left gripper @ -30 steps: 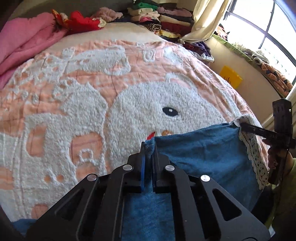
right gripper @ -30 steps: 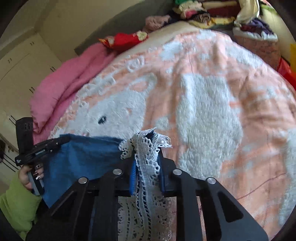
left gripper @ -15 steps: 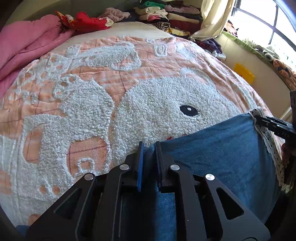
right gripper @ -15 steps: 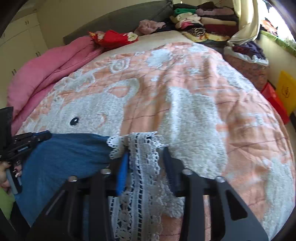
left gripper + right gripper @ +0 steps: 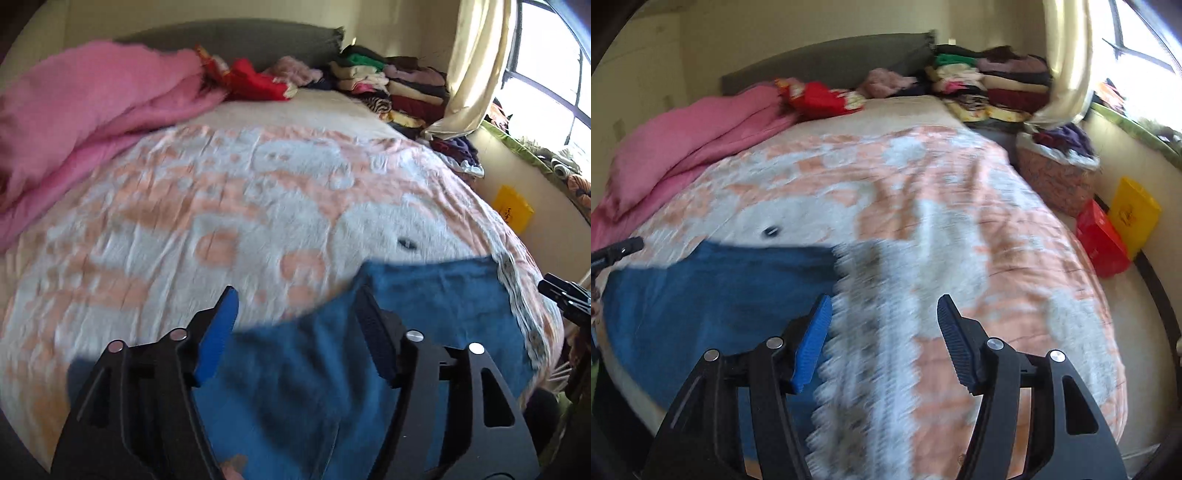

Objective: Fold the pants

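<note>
Blue pants (image 5: pixel 436 314) with a white lace hem lie flat on the near part of the bed. In the left wrist view my left gripper (image 5: pixel 297 306) hangs above their left edge, its jaws opening and wide apart, the pads touching nothing. The right wrist view shows the same pants (image 5: pixel 713 295) and their lace trim (image 5: pixel 864 350) below my right gripper (image 5: pixel 884 314). Its jaws are opening too and the lace lies loose beneath them, not pinched. The other gripper's tip shows at each view's edge.
The bed carries a peach and white patterned cover (image 5: pixel 942 192). A pink quilt (image 5: pixel 74 122) is bunched at the back left. Folded clothes (image 5: pixel 399 88) are stacked at the headboard. On the floor to the right stand a basket (image 5: pixel 1060 177), a red bag (image 5: pixel 1100 243) and a yellow bag (image 5: pixel 1134 214).
Both grippers let go of the pants, opened wide and lifted back from the bed. The pants now rest flat on the cover.
</note>
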